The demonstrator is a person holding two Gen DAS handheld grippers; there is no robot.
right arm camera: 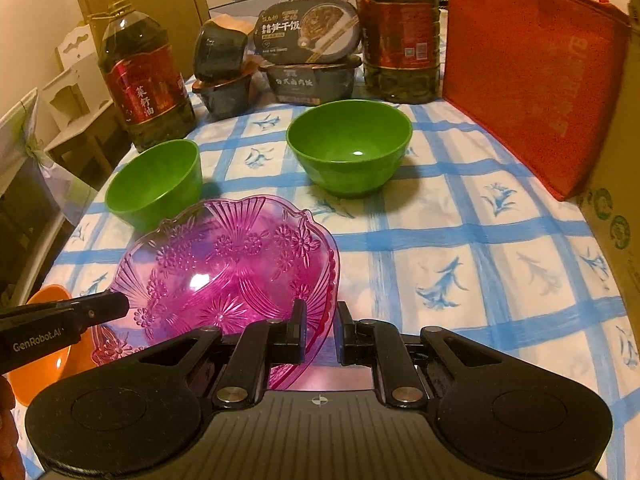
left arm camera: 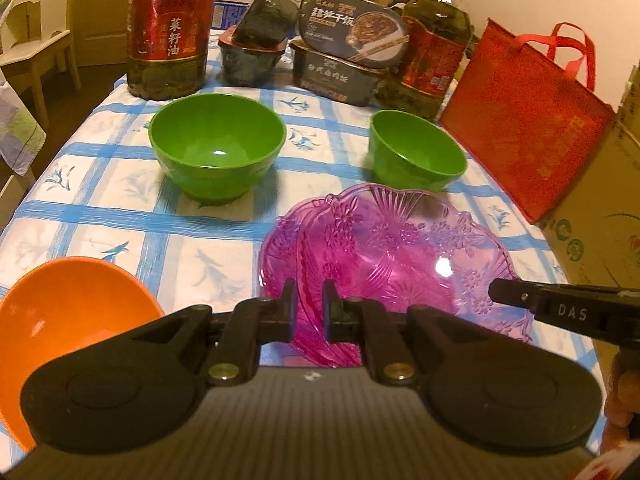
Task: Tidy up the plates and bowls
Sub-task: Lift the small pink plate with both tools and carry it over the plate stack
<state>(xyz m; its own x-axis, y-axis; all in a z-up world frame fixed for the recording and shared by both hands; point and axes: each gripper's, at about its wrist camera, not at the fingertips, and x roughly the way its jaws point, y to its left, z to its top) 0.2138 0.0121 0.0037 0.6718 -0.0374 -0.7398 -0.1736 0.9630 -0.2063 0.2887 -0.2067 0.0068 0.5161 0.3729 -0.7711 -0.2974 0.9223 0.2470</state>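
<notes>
Both grippers' jaws pinch opposite rims of the pink plate [left arm camera: 384,252], seemingly lifted.

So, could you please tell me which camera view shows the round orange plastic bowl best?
The left wrist view: the round orange plastic bowl shows its wide rim and inside at lower left, partly cut by the left gripper body. The right wrist view shows only a sliver of it, behind the left gripper's finger.
</notes>
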